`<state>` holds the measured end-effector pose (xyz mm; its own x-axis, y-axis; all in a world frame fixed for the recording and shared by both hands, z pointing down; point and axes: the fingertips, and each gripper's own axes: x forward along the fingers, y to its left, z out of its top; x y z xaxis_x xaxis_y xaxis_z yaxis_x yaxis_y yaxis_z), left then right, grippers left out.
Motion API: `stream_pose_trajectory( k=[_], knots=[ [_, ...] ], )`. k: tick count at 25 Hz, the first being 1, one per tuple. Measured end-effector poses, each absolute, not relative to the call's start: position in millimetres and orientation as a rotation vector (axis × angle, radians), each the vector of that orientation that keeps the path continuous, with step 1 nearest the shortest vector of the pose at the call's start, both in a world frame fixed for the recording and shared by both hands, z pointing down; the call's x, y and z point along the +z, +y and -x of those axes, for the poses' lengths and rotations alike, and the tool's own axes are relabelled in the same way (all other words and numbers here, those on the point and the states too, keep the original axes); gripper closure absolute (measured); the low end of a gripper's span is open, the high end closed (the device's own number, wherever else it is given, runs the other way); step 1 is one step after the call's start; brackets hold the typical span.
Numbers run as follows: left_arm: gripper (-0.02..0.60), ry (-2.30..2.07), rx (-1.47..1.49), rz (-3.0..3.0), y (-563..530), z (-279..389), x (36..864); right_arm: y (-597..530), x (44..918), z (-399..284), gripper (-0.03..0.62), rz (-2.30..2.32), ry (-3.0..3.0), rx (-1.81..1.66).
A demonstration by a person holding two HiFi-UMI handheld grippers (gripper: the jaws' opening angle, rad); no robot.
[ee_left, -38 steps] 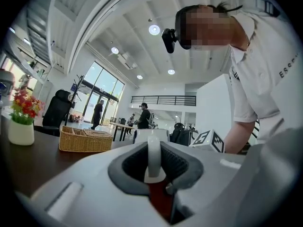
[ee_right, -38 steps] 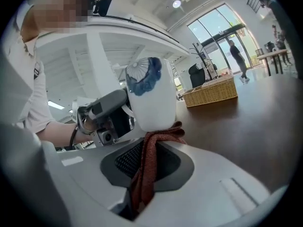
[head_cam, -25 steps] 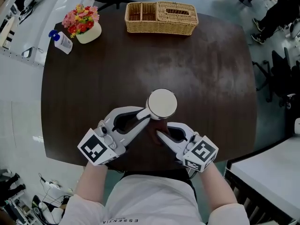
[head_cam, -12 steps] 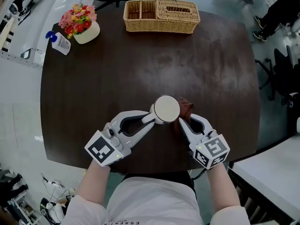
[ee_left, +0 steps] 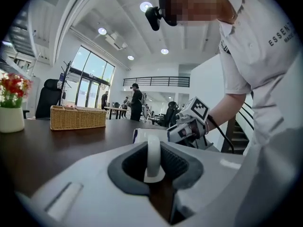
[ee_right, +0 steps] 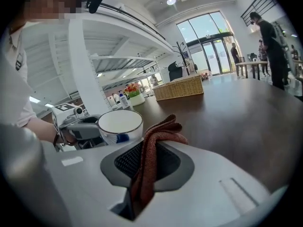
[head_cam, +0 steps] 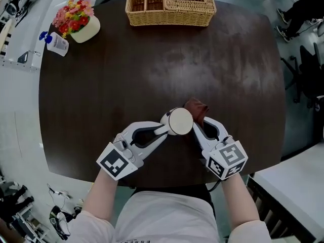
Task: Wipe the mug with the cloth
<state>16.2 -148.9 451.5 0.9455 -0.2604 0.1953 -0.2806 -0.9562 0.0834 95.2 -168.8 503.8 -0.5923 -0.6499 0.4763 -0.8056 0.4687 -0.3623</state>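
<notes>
Both grips are made, so the wiping itself looks to be what remains. The mug (head_cam: 178, 121) stands upright on the near middle of the desk (head_cam: 152, 70), and the left tool (head_cam: 163, 129) is clamped on its handle (ee_left: 152, 156) to steady it. The right tool (head_cam: 198, 124) pinches the rust-brown cloth (head_cam: 196, 108), bunched just right of the mug; whether they touch cannot be told. Both tools angle inward from the near edge, meeting at the mug.
</notes>
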Motion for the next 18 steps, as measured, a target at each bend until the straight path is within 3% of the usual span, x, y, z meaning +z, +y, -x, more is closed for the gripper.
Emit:
stream_pose_trajectory(
  k=[18],
  knots=[
    [0.517, -0.482, 0.514, -3.058, -143.3, 20.8, 484.1, -146.1, 499.0, -72.1, 0.514, -1.187, -2.498, 0.856]
  ],
)
